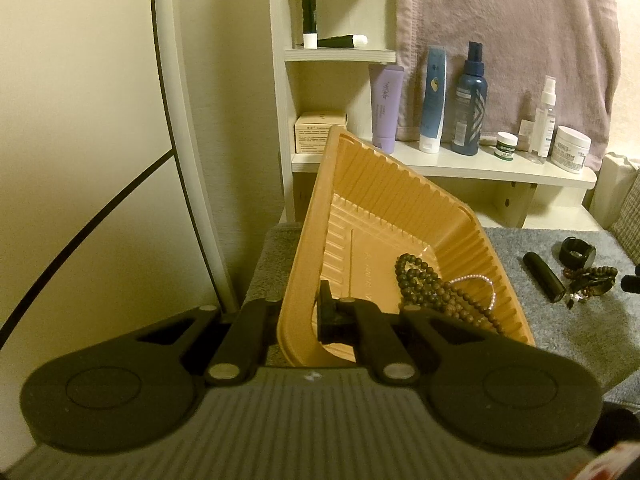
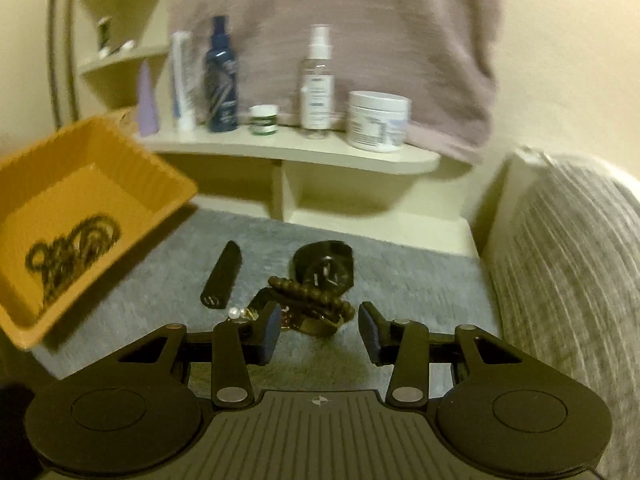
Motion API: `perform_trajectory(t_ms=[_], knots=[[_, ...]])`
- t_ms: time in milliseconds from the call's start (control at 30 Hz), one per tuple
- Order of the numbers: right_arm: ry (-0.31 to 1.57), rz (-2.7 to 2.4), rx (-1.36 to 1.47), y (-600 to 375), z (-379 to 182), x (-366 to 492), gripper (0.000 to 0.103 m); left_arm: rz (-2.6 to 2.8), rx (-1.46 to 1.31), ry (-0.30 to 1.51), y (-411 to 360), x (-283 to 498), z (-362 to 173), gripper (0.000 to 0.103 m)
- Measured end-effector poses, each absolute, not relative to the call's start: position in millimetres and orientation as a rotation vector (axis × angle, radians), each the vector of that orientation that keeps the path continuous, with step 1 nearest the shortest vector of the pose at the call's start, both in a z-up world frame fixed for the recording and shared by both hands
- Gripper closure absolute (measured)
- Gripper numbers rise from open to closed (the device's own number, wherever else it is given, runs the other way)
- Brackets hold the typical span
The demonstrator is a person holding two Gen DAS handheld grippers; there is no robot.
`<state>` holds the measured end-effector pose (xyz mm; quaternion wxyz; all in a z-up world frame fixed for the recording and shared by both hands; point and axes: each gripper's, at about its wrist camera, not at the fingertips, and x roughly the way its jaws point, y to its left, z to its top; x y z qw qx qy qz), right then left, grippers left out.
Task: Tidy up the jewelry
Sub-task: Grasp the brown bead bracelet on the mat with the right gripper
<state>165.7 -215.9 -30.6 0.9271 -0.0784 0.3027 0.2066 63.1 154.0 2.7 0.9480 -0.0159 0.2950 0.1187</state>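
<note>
**Tray tipped, jaws over the last bracelets**

Right gripper (image 2: 318,330) first, closest to the lens: its jaws stand partly apart with nothing between the pads, poised just short of a wooden bead bracelet (image 2: 316,298) heaped on the grey mat (image 2: 160,288). Chunky round brown beads, dull finish, tangled with a gold-coloured piece and a pair of tiny pearls (image 2: 236,313) at the left finger. Just beyond sits a black wristwatch (image 2: 326,266), and to its left a smooth black tube (image 2: 222,276), lying flat.

Over on the other side, the left gripper (image 1: 298,316) is clamped tight on the near rim of an orange plastic tray (image 1: 400,200), thin-walled and ribbed, held tilted with its far edge off the mat. Dark bead strands (image 1: 432,284) and a pearl string (image 1: 480,282) have slid down into its low corner.

Risks now. That heap is knotted, so a pinch on one strand could, I reckon, drag the watch or the pearls along. Round beads may squirt from flat pads. Tip the tray further and the pile could pour over the low wall; the thin rim might flex in the grip too.

Farther back, a cream shelf (image 2: 280,152) carries bottles and jars, with a mauve towel (image 2: 340,20) hanging behind.
</note>
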Motion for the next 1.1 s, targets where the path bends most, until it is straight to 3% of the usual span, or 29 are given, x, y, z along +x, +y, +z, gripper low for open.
perform_trajectory(t_ms=[233, 633, 800, 1100], knots=[[0.610, 0.573, -0.351, -205, -27, 185, 0.062, 0.241, -0.033, 0.601, 154, 63, 2, 0.098], [0.683, 0.748, -0.583, -195, -40, 213, 0.081, 0.241, -0.032, 0.602, 154, 63, 2, 0.098], [0.690, 0.764, -0.619, -196, -42, 212, 0.096, 0.242, -0.032, 0.602, 154, 63, 1, 0.098], [0.614, 0.693, -0.471, -212, -11, 207, 0.097, 0.241, -0.030, 0.601, 154, 63, 1, 0.098]])
